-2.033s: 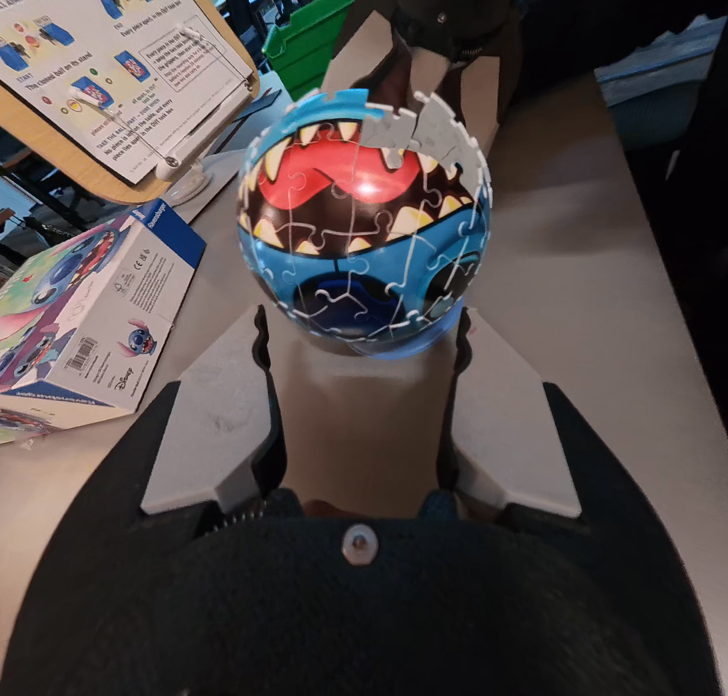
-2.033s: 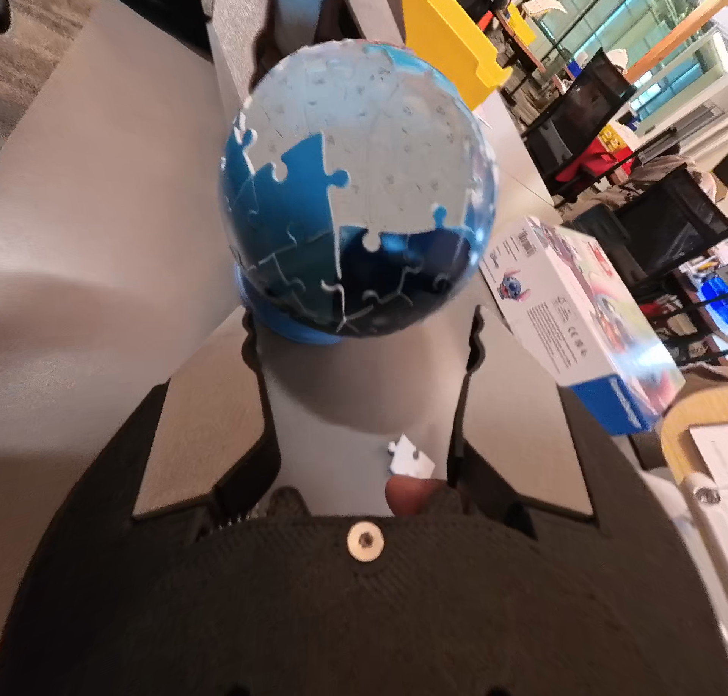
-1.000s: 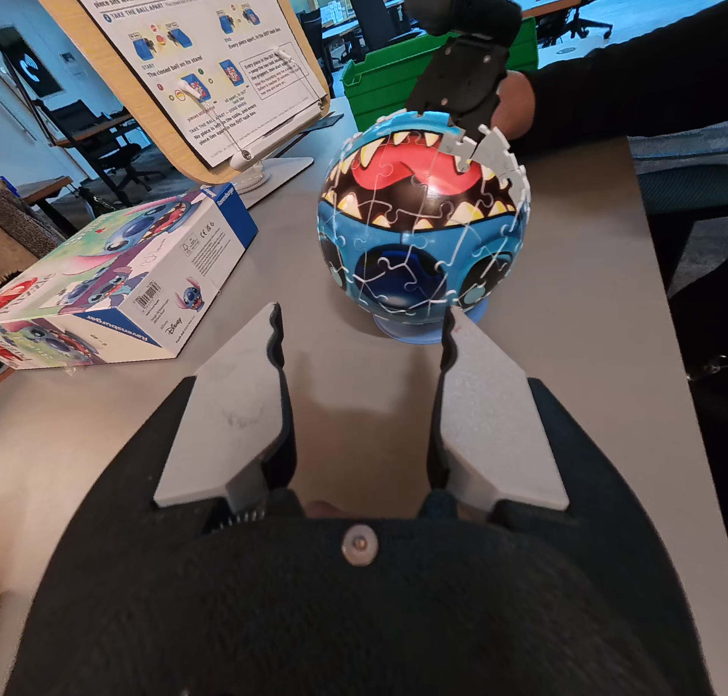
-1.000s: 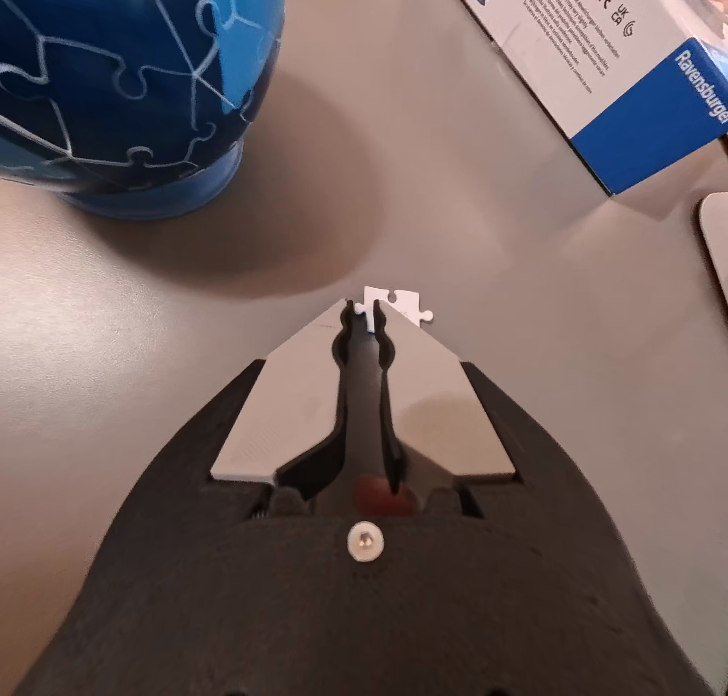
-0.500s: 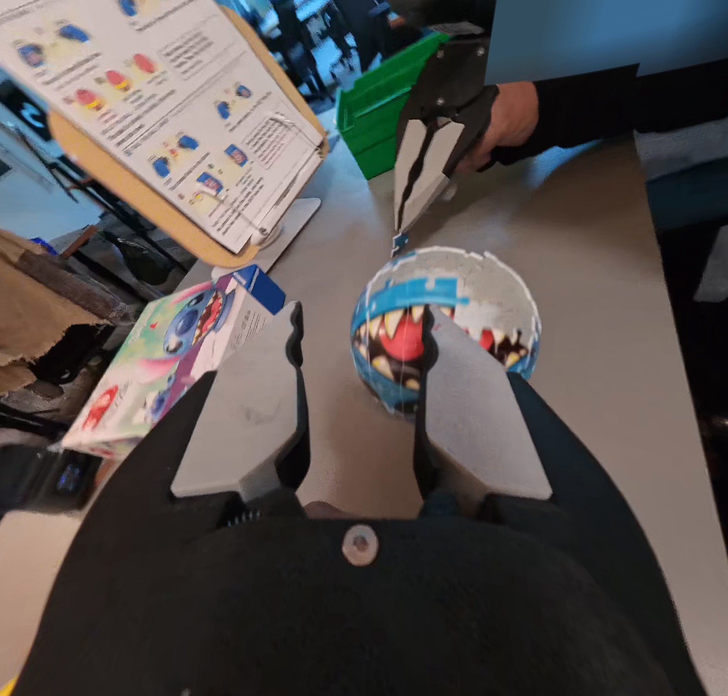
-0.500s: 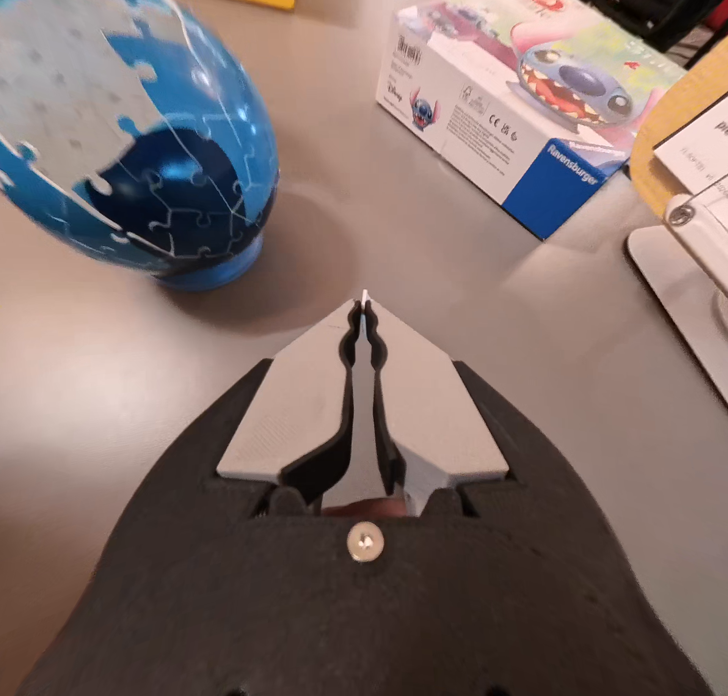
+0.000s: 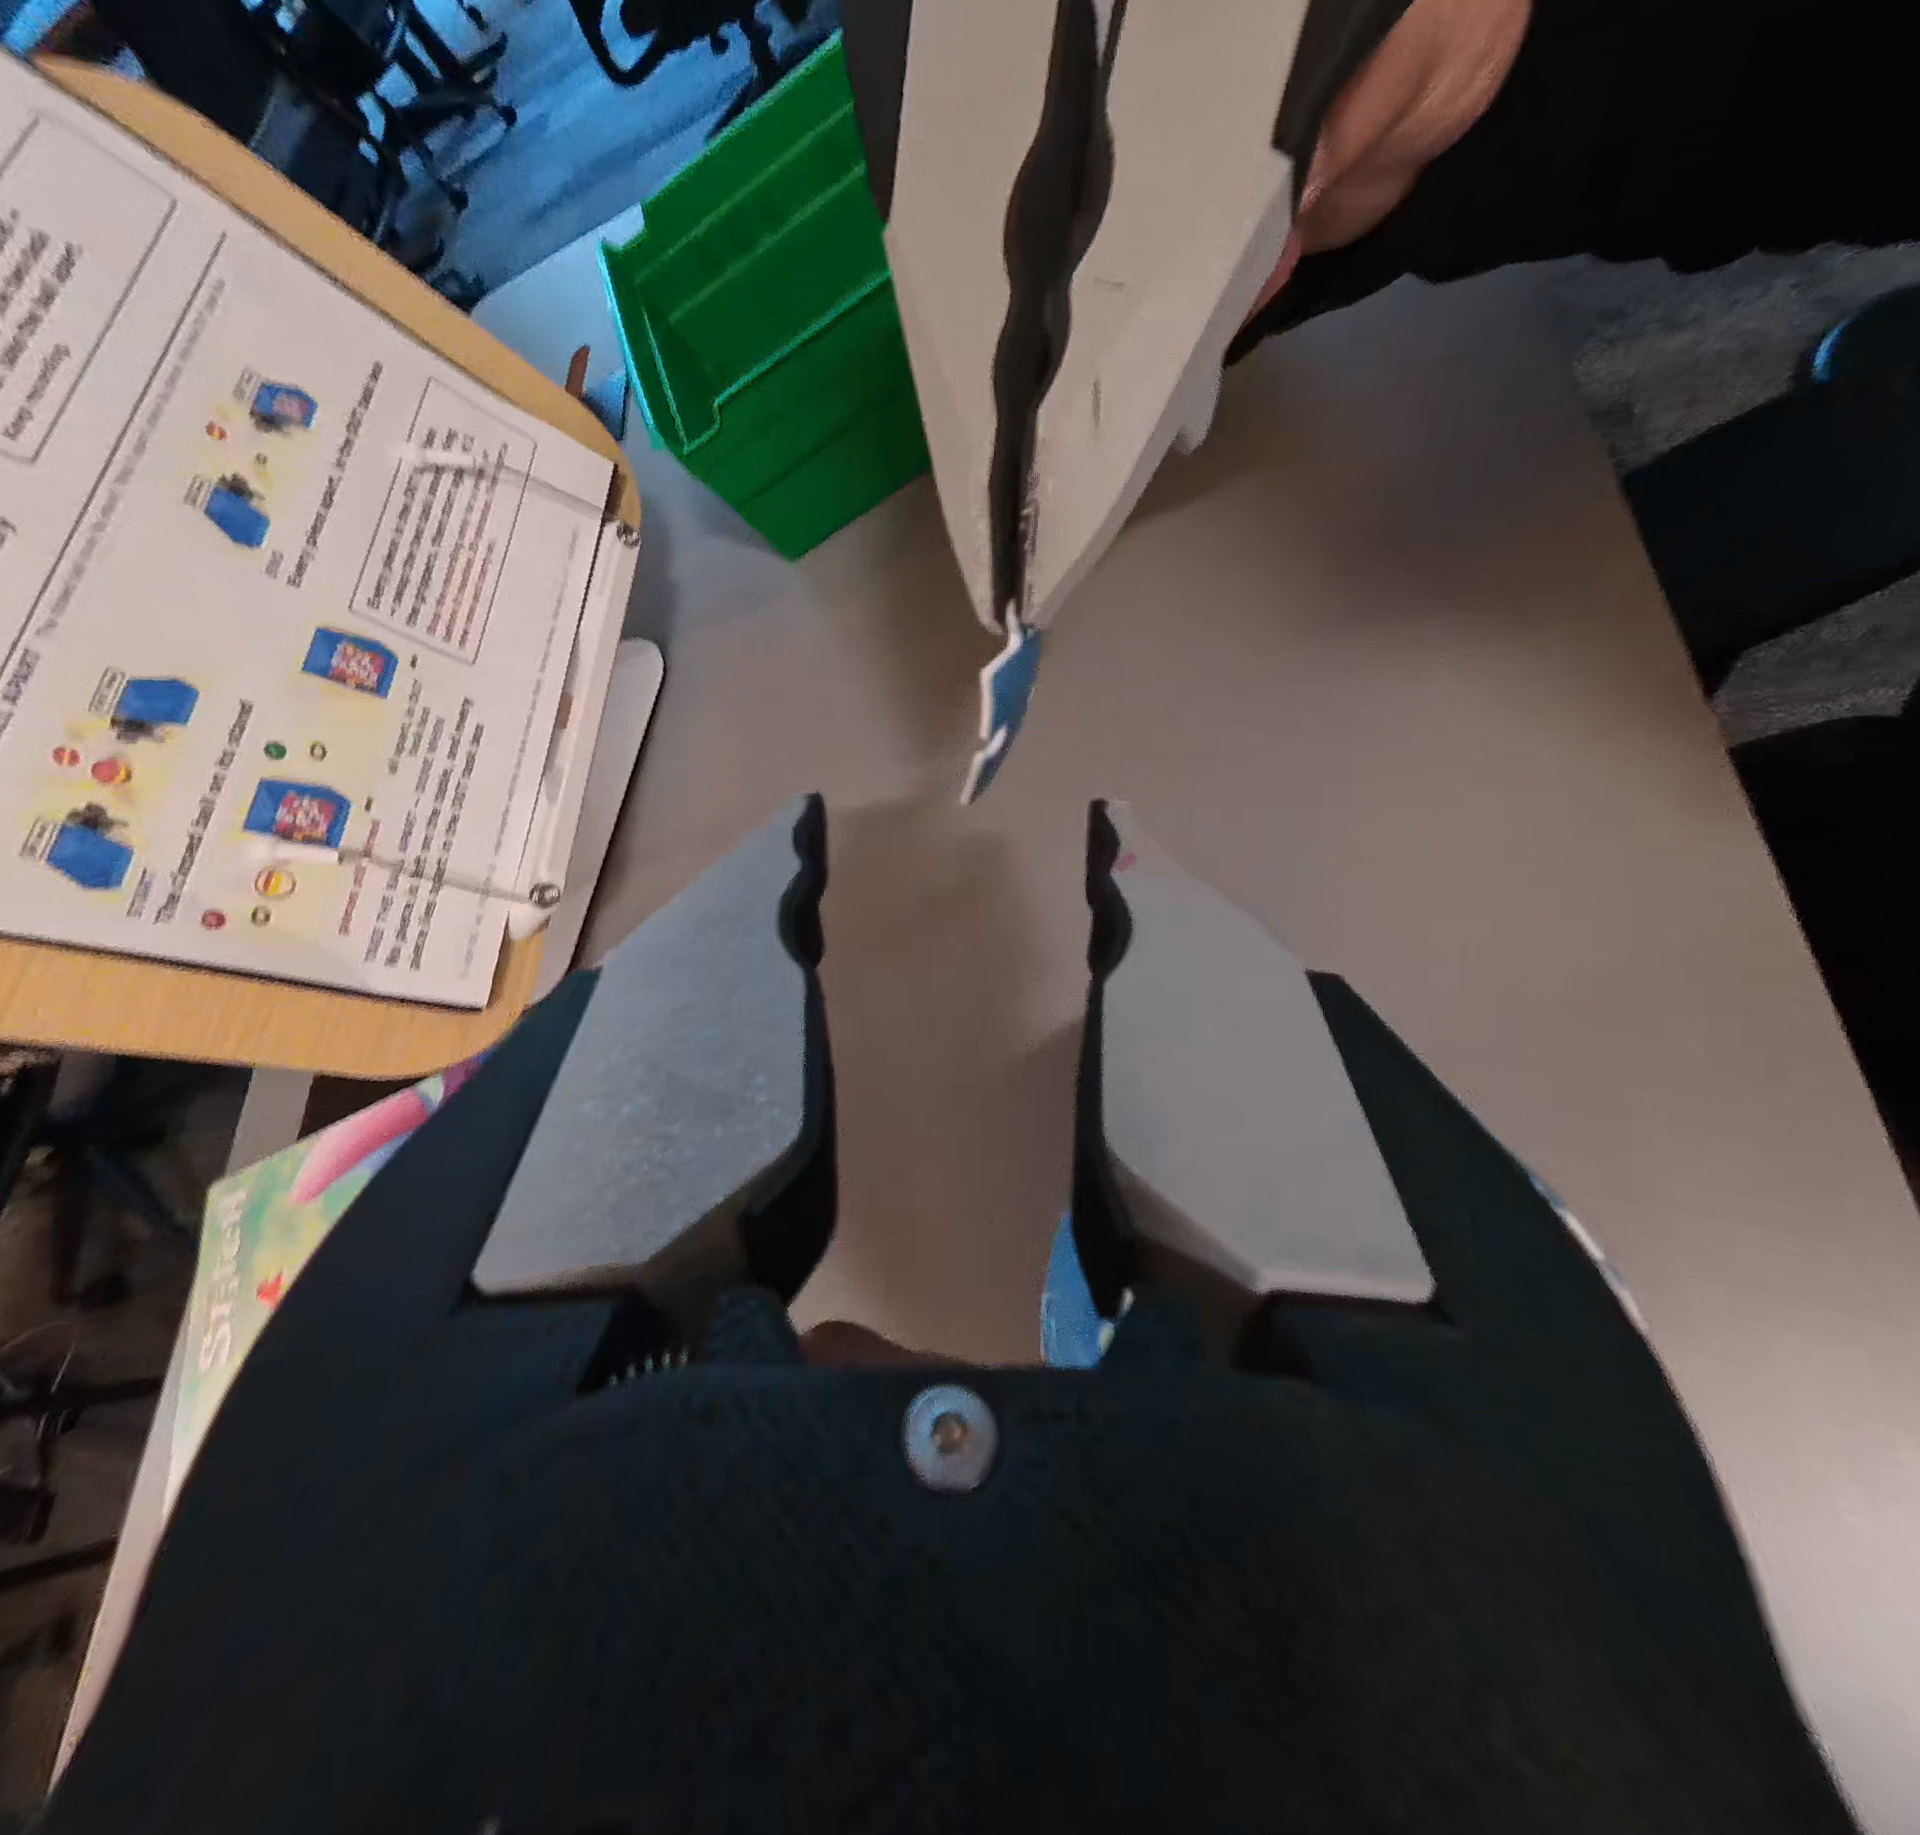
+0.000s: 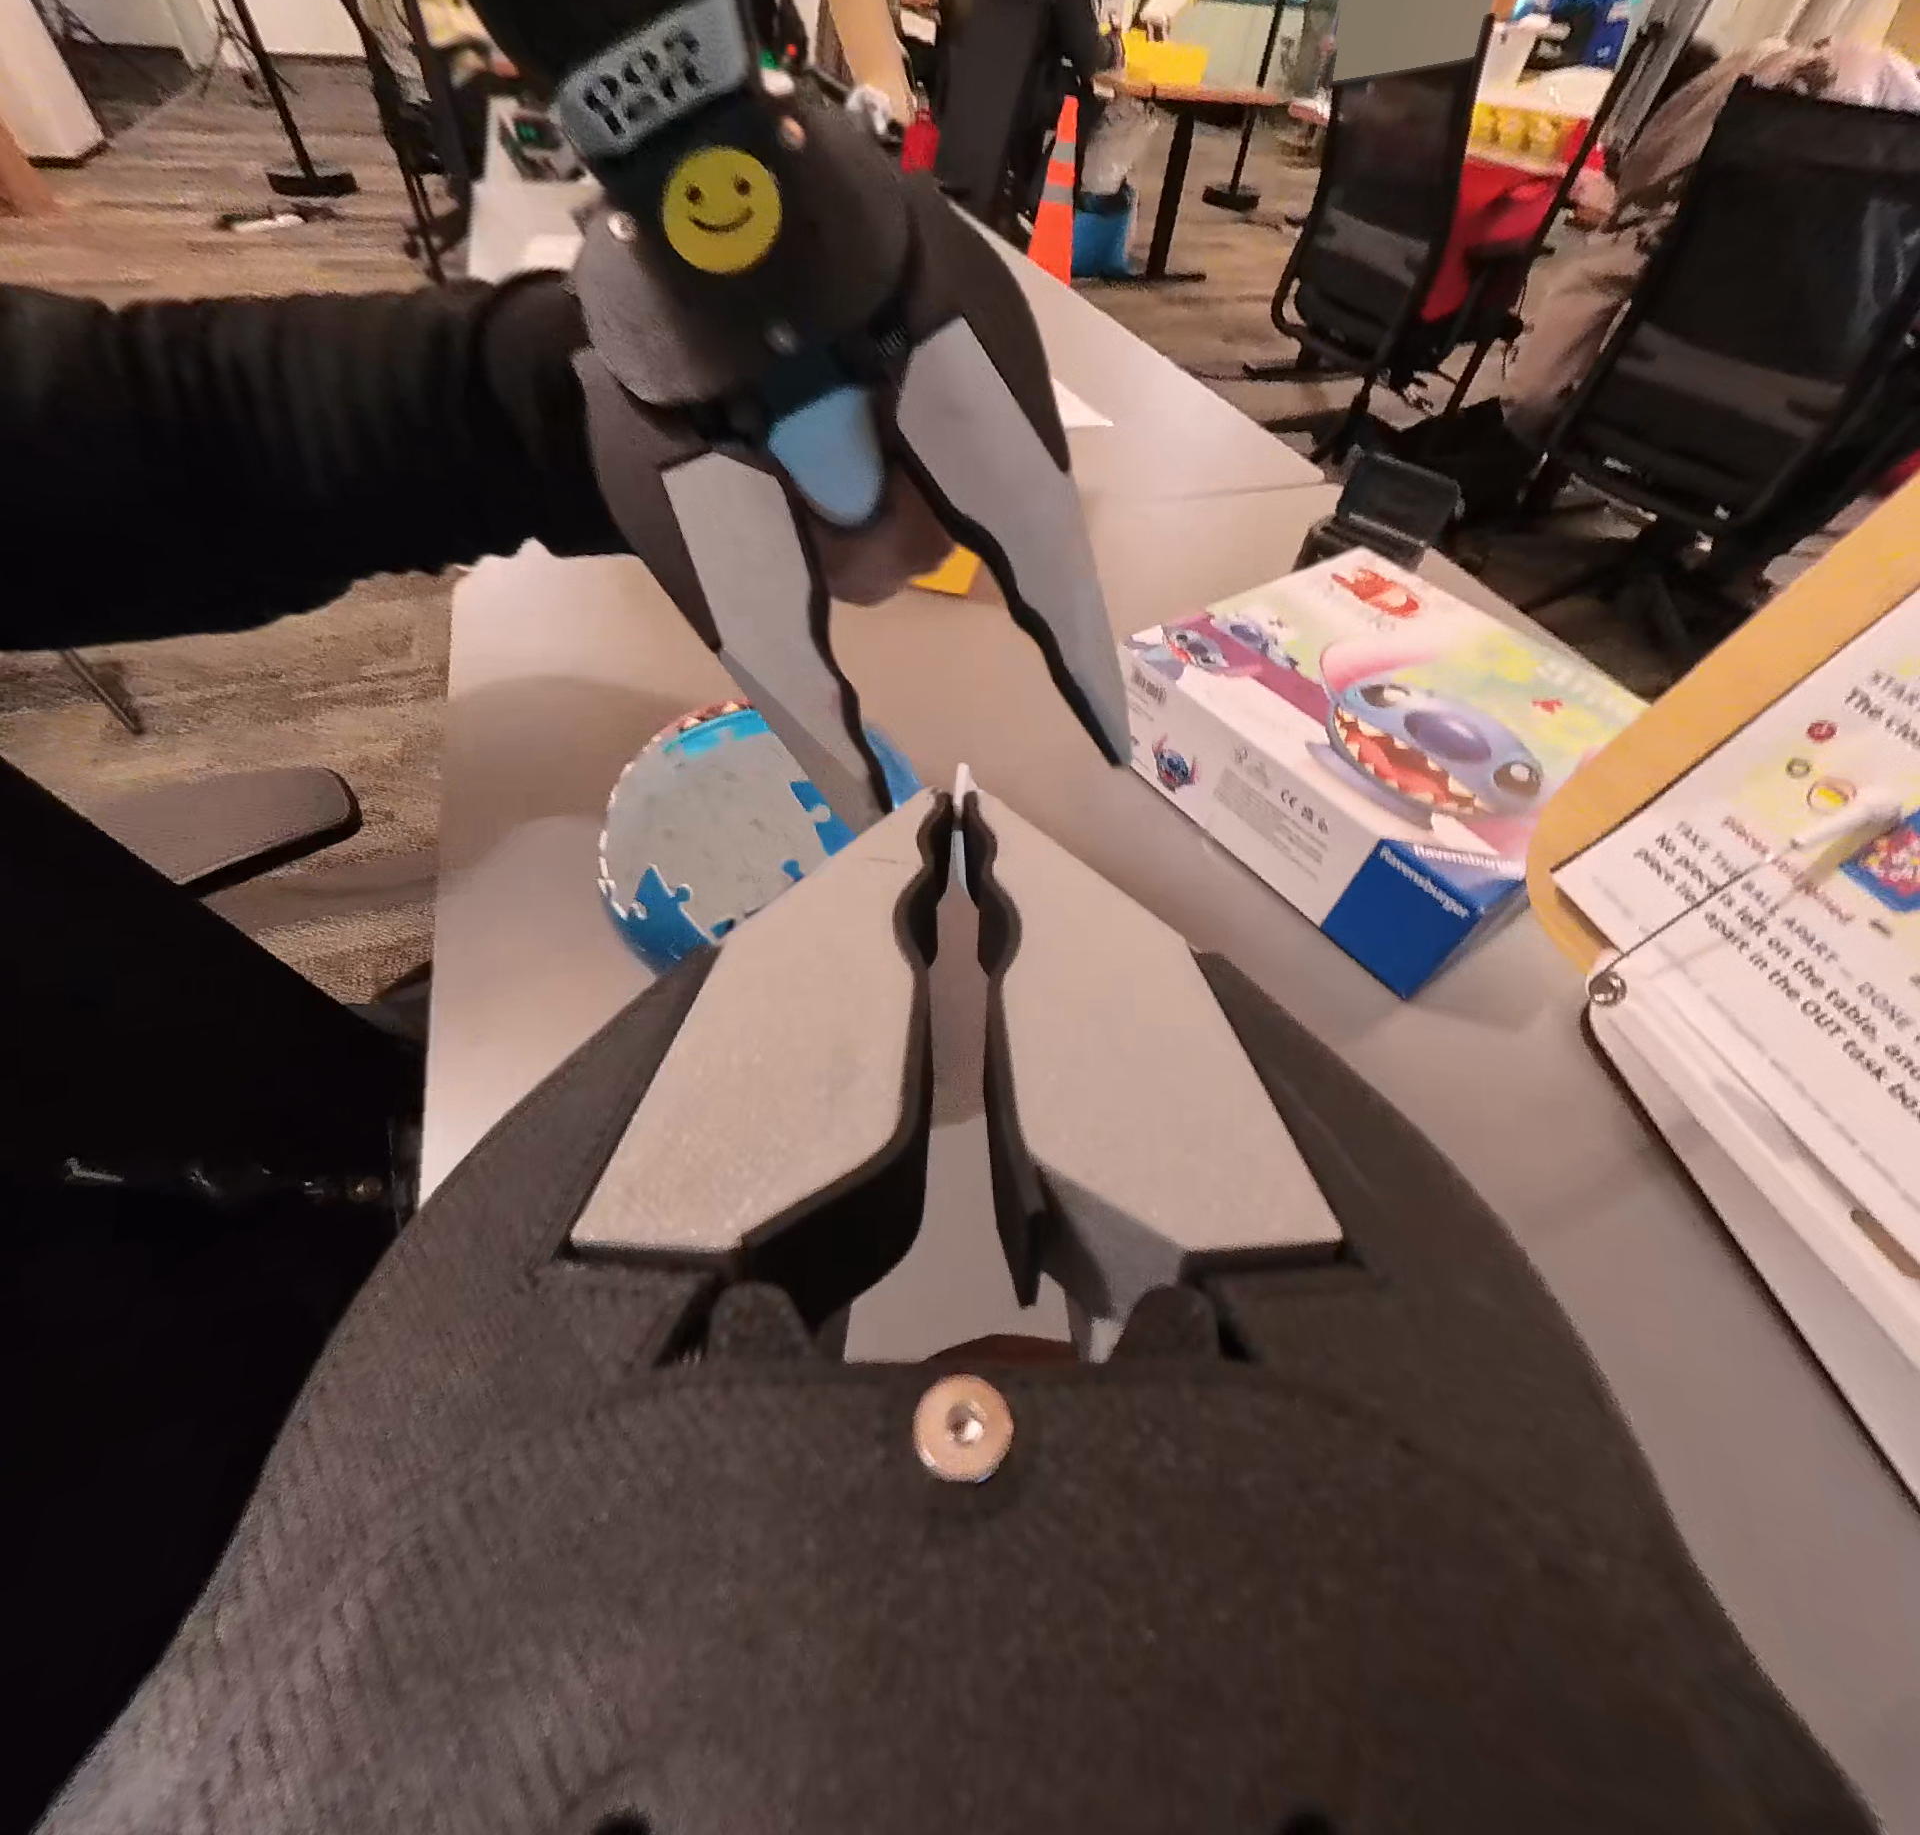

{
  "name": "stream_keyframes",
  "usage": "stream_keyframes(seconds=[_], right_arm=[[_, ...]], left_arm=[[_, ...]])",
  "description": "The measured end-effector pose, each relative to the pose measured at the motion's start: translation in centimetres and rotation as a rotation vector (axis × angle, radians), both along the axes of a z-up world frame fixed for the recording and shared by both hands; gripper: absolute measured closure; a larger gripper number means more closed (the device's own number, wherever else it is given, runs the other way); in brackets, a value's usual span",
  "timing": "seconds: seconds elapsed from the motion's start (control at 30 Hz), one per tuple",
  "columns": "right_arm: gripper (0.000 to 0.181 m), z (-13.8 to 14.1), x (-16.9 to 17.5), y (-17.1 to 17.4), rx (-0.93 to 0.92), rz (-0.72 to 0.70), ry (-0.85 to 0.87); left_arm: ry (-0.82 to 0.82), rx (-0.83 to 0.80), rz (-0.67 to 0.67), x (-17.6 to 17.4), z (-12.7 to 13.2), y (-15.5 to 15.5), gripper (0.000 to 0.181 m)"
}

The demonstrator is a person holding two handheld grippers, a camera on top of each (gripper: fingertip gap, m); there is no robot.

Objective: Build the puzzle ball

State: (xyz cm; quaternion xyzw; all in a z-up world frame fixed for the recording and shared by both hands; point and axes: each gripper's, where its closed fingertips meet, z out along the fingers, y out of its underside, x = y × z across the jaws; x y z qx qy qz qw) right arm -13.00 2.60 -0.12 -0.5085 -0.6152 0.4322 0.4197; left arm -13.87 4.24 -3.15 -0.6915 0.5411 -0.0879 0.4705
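The partly built puzzle ball (image 8: pixel 707 850) stands on the table, blue with a pale grey area on top. In the left wrist view only a blue sliver (image 7: pixel 1065 1297) of it shows between my fingers. My right gripper (image 8: pixel 958 800) is shut on a small puzzle piece (image 8: pixel 962 829), seen edge-on. In the left wrist view the right gripper (image 7: pixel 1013 616) points down with the blue piece (image 7: pixel 1008 705) hanging from its tips. My left gripper (image 7: pixel 954 814) is open and empty, just above the ball. In the right wrist view the left gripper (image 8: pixel 997 762) faces the piece.
A puzzle box (image 8: pixel 1382 746) lies on the grey table (image 7: pixel 1351 746) right of the ball. An instruction board (image 7: pixel 260 590) on a stand is beside it, and also shows in the right wrist view (image 8: pixel 1766 902). A green bin (image 7: pixel 769 351) stands at the table's far end. My left and right fingertips are right by each other.
My right gripper has lifted the piece off the table and up over the ball. My left gripper has risen and tilted down over the ball, still open.
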Motion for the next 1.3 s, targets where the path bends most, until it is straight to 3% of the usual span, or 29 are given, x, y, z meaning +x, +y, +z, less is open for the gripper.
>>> stream_keyframes(seconds=[0.13,0.3,0.43,0.57,0.7,0.83,1.03,1.3], right_arm=[[0.181,0.8,0.2,-1.1,0.017,0.021,0.027],[0.181,0.7,0.0,-1.7,0.028,0.022,0.040],[0.180,0.1,-0.3,-2.6,0.078,0.029,0.038],[0.165,0.1,-1.3,-3.8,0.262,-0.009,0.050],[0.163,-1.4,-2.7,-5.2,0.508,-0.030,-0.041],[0.179,-2.3,-4.1,-5.8,0.687,-0.074,-0.089],[0.181,-3.5,-5.1,-7.1,0.786,-0.089,-0.100],[0.181,-5.5,-6.2,-8.9,0.894,-0.048,-0.168]], left_arm=[[-0.053,0.032,-0.061,1.4,0.6,-1.0,0.170],[-0.031,0.083,-0.077,1.4,0.2,-2.0,0.181],[0.127,0.255,-0.034,-0.2,0.1,-2.5,0.181],[0.321,0.341,-0.054,-1.3,-1.1,-3.9,0.181],[0.336,0.333,-0.081,-1.8,-1.5,-5.0,0.181],[0.349,0.339,-0.082,-2.6,-1.4,-5.6,0.181],[0.218,0.244,-0.032,-5.0,-0.3,-7.2,0.150],[-0.054,-0.004,0.023,-10.2,0.8,-6.9,0.152]])
